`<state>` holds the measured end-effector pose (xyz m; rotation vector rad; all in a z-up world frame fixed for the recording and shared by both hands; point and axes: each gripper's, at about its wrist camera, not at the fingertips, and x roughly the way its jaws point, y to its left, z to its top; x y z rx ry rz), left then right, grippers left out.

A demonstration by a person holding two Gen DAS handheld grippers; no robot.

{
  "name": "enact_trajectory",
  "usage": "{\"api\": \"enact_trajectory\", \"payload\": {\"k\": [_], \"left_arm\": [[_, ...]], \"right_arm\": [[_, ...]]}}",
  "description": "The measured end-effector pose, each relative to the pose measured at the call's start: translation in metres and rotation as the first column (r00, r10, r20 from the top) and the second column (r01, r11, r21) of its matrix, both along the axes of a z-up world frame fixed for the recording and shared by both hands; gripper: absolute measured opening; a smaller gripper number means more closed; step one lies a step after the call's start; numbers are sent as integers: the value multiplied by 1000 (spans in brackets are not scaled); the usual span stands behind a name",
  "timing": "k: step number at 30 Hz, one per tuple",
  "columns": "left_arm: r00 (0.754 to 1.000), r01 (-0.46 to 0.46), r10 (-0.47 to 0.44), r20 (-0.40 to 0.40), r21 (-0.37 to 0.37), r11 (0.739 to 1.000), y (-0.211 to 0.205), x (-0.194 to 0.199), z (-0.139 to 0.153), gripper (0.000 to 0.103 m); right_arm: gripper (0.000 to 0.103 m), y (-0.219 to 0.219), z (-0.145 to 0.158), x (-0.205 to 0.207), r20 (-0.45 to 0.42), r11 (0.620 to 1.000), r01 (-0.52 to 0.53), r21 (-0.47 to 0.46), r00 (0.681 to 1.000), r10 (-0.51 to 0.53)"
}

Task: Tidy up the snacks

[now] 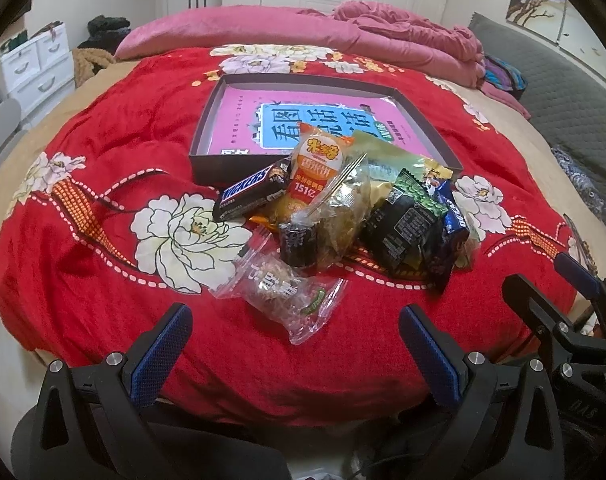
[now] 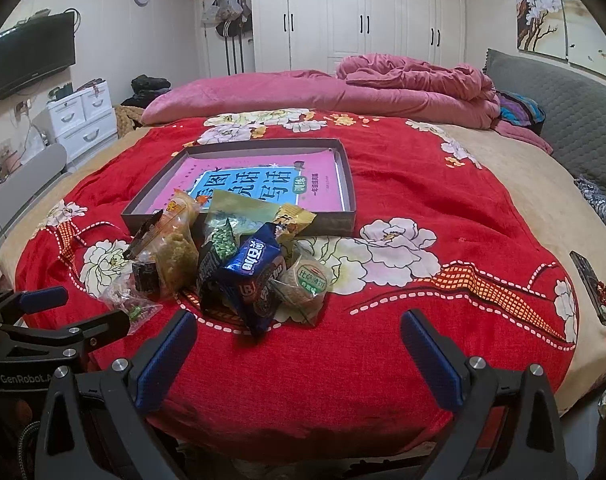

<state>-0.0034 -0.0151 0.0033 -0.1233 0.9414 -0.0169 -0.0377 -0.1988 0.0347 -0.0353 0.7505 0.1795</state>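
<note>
On the red floral blanket (image 1: 103, 208) sits the snack pile (image 1: 343, 208), untouched and heaped against the near wall of the shallow cardboard box (image 1: 207, 120), which holds only a pink book; so I'd call this the start, nothing sorted yet. Left gripper (image 1: 295, 352) hangs spread and empty, clear nut packet (image 1: 279, 296) just at its 12 o'clock. Right gripper (image 2: 299, 356) likewise spread, empty, blue Oreo pack (image 2: 255, 276) at its 11 o'clock. Next move probably: drop onto the nearest loose packet, pinch, carry to the box at 12. Snickers bar (image 1: 251, 196) leans at the pile's 9 o'clock. Obstacles: packets overlap, crinkly film may slip, soft blanket gives underneath. Pink quilt (image 2: 383, 80) well beyond, irrelevant.
</note>
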Motion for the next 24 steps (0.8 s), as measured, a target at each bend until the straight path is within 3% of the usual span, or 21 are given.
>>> {"api": "enact_trajectory", "payload": {"k": [13,24], "left_arm": [[996,-64,59,-60,-93,994,21,7,-12,102],[976,-177,137,-170,-252,951,49,23,-37,101]], "right_arm": [[102,-7,-2,5,-9,1000,25,15,1000,-25],[103,-21,-6,17,-25,997,75,24,997,-75]]}}
